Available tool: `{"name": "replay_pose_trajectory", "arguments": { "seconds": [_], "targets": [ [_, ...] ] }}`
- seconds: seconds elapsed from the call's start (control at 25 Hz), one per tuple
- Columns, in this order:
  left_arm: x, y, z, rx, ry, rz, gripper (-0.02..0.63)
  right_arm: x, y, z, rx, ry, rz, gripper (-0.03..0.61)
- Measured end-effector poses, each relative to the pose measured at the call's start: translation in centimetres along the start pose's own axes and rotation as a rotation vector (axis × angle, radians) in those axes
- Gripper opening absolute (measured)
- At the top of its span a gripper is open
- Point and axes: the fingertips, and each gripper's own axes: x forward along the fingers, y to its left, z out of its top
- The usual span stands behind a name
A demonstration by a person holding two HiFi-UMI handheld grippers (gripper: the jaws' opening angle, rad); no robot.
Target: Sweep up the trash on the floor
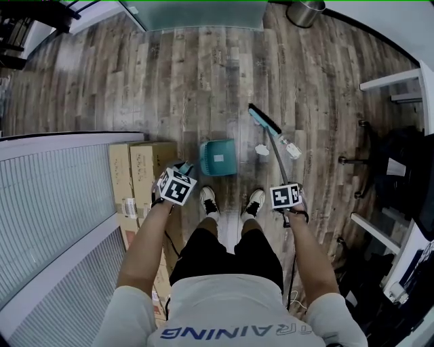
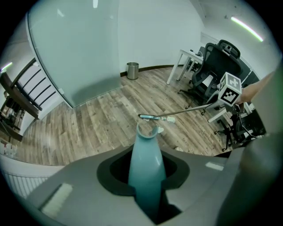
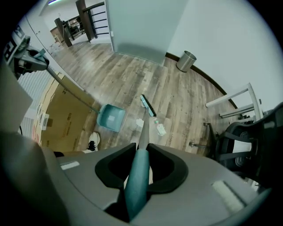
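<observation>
My left gripper (image 1: 180, 176) is shut on the teal handle (image 2: 145, 165) of a long-handled dustpan. The teal pan (image 1: 218, 157) rests on the wood floor in front of the person's shoes. My right gripper (image 1: 287, 203) is shut on the teal grip (image 3: 137, 178) of a broom. Its thin shaft runs down to the broom head (image 1: 264, 120) on the floor. A crumpled white paper (image 1: 262, 150) and a clear plastic bottle (image 1: 290, 146) lie beside the shaft, between the broom head and the pan. In the right gripper view the bottle (image 3: 159, 129) lies right of the dustpan (image 3: 110, 116).
Cardboard boxes (image 1: 145, 169) stand at the left, against a ribbed partition (image 1: 54, 203). A black office chair (image 1: 386, 162) and white desk legs (image 1: 390, 81) crowd the right. A metal bin (image 1: 305, 12) stands by the far wall.
</observation>
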Motion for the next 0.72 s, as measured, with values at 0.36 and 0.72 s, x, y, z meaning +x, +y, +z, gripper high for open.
{"name": "replay_pose_trajectory", "arguments": {
  "seconds": [0.36,0.72],
  "targets": [
    [0.1,-0.1,-0.1,0.000,-0.005,0.003,0.095,-1.9,4.8,-3.5,0.121,0.006,0.134,0.107],
    [0.1,-0.1,-0.2,0.007,-0.010,0.007,0.094,-4.1,10.7,-6.5,0.093,0.017,0.274,0.107]
  ]
}}
